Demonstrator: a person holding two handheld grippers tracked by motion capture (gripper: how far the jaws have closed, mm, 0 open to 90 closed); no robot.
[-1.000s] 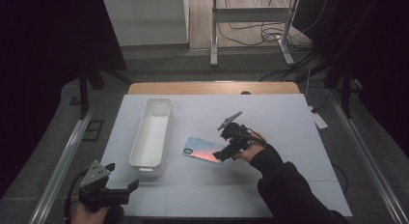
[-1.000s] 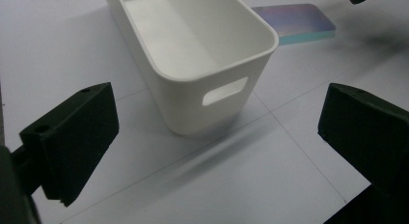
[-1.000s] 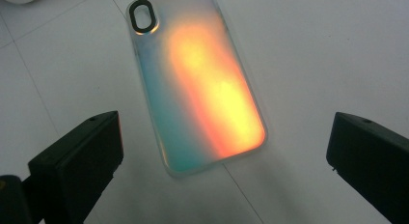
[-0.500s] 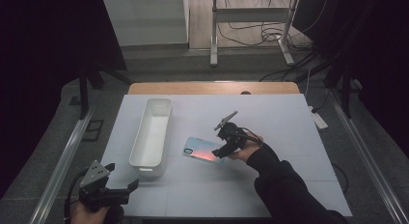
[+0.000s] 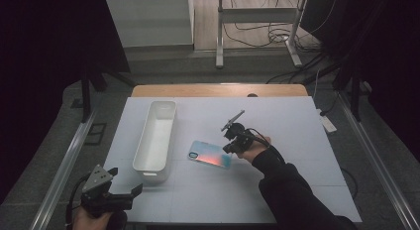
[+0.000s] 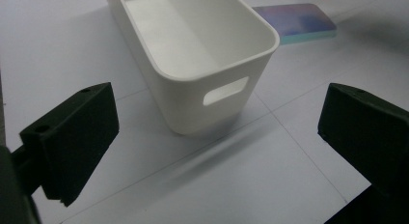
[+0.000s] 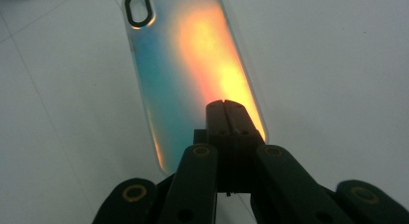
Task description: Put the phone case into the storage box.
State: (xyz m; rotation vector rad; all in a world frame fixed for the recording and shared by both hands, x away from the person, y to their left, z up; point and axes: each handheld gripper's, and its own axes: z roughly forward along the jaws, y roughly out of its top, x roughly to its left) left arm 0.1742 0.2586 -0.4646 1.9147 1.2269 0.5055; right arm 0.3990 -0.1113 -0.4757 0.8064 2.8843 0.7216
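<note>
At the near left corner of the white table (image 5: 297,141), we find the left gripper (image 5: 124,182) hovering with its jaws spread wide and nothing between them. It faces the short handled end of the long white plastic bin (image 6: 183,108).

Further in, that bin lies lengthwise along the table's left side, empty as far as we can see, its far end reaching toward the far edge.

Just to the right of the bin, near the middle of the table, lies the iridescent blue-and-orange phone case (image 7: 183,64). It is flat, with its camera cut-out toward the bin. The right gripper (image 7: 225,108) stands over the end of the case away from the bin. Its jaws have just been closing and are now pressed together, with nothing visible between them. Whether the tips touch the case or hang just above it, we cannot tell.

We judge the step in hand to be taking up the case, and this closure has secured nothing. We recommend:
- reopening the jaws and bringing them in low, so they straddle the case across its narrow width or catch its raised rim;
- closing gently, as the thin shell may flex or skid on the smooth top;
- keeping the left gripper ready to steady the bin.
</note>
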